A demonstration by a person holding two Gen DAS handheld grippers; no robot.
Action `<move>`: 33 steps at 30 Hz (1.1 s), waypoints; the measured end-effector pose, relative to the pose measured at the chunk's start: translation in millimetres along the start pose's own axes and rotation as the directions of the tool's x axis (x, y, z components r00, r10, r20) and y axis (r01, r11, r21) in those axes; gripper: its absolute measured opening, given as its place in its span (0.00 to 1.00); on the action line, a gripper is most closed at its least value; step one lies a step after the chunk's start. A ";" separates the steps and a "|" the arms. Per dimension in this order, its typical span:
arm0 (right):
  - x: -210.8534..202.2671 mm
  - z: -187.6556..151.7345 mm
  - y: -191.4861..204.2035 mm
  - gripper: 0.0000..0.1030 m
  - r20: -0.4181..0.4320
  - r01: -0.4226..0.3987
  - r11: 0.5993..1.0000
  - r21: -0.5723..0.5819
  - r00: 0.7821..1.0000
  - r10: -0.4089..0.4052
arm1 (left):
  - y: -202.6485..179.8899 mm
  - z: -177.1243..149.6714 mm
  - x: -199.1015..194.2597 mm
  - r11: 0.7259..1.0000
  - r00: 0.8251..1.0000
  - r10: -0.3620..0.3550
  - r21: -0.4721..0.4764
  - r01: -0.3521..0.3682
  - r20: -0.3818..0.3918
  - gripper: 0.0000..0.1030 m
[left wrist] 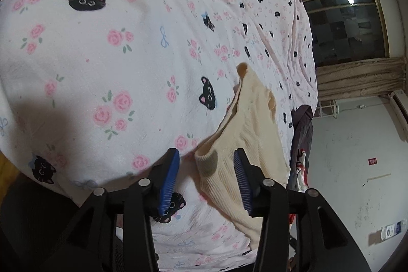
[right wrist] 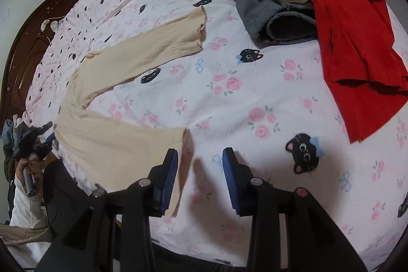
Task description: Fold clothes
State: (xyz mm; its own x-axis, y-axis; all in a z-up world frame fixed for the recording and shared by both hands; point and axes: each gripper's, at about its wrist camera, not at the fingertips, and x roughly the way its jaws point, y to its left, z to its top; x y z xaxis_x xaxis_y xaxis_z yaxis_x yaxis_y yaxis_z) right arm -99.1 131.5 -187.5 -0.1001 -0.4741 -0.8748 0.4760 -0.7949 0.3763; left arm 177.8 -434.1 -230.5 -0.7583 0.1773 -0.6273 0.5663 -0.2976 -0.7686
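On the bed, over its white sheet [right wrist: 255, 73] printed with pink roses and black cat faces, the cream ribbed knit garment [right wrist: 114, 144] lies spread along the near edge, one long sleeve reaching inward. The left tongs [left wrist: 206, 157] stand partly open astride its cuffed end, pads not pressing. The right tongs [right wrist: 200, 157] gape empty beside its hem, with a red garment [right wrist: 357, 47] and grey garment [right wrist: 255, 12] heaped farther in.

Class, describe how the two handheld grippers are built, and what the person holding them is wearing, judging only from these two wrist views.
Each gripper, left gripper and right gripper, has matte black angular plastic linkage arms joined by round silver pivot bolts. The fingers carry flat blue ribbed pads. In the right wrist view, the person's hand at the far left shows dark nail polish and a white sleeve.
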 end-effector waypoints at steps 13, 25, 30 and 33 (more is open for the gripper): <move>12.3 -54.5 -9.2 0.37 -0.029 -0.153 0.983 0.102 0.987 0.157 | 0.7 0.7 1.6 1.000 1.000 -0.005 0.000 0.005 0.020 0.42; -7.4 -86.2 64.3 0.37 0.133 0.182 0.924 -0.336 0.980 -0.145 | -8.3 -6.6 3.3 0.997 1.000 0.023 0.080 -0.023 -0.001 0.42; 6.7 -90.0 66.9 0.37 0.068 0.117 0.949 -0.293 0.993 -0.102 | -5.4 -7.0 -2.0 0.996 1.000 0.025 0.088 -0.025 -0.002 0.42; 11.9 -92.0 49.5 0.37 0.029 -0.015 0.994 -0.109 0.999 0.018 | -1.8 -6.6 -2.3 0.998 1.000 0.006 0.065 -0.006 -0.004 0.42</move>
State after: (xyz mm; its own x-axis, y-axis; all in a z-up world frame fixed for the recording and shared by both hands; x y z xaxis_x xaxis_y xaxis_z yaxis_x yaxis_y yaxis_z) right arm 3.7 121.3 -207.3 -0.1168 -0.4993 -0.8585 0.5696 -0.7418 0.3539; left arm 180.6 -427.8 -228.4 -0.7533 0.1794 -0.6328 0.5485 -0.3594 -0.7549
